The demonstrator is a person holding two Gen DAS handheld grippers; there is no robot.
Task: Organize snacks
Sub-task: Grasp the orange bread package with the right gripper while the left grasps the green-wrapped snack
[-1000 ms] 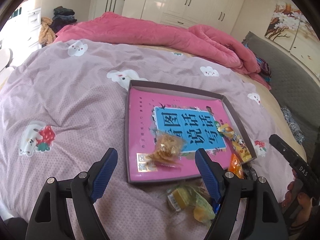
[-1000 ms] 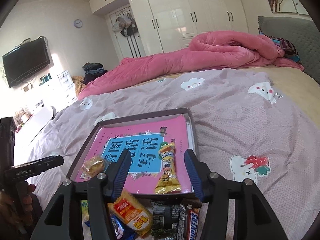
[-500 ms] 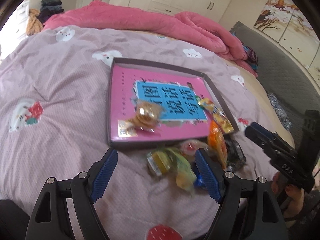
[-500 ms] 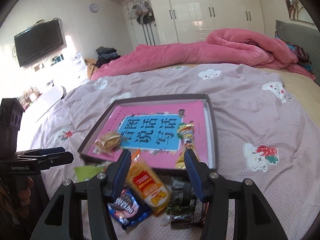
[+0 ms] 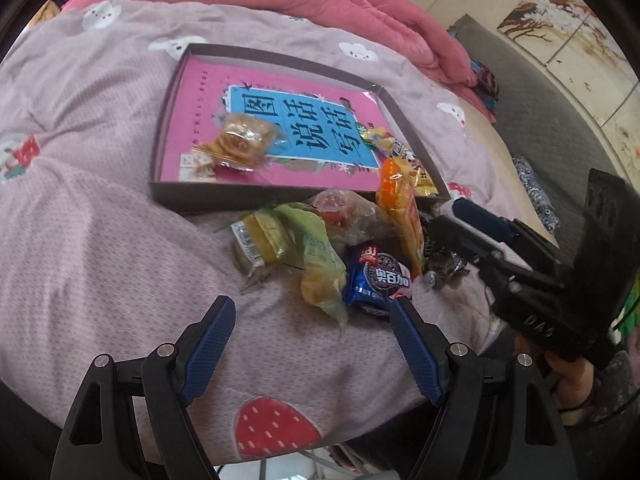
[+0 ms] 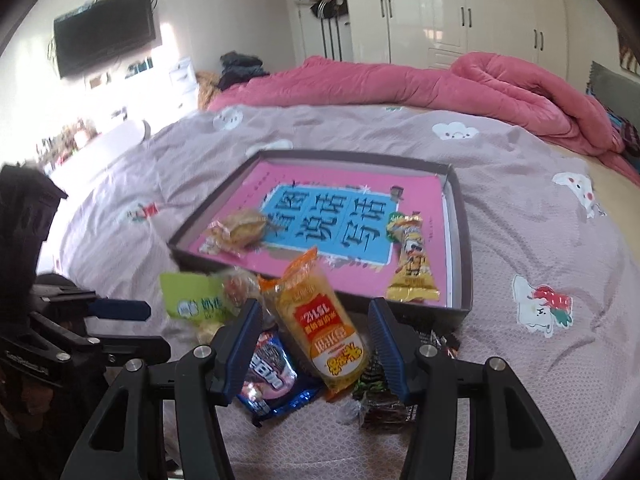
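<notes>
My left gripper (image 5: 310, 322) hangs spread and empty over loose wrapped snacks (image 5: 320, 248) heaped on the mauve bedspread (image 5: 100, 220). My right gripper (image 6: 316, 324), half spread, straddles the orange-yellow cracker packet (image 6: 320, 320) without pinching it, just before the shallow grey cardboard tray (image 6: 460, 216).

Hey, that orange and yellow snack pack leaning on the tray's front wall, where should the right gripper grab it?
Grip the orange and yellow pack across its middle, closing on its two long edges from above. It lies lengthwise between the open right gripper fingers already, narrow enough to fit.
</notes>
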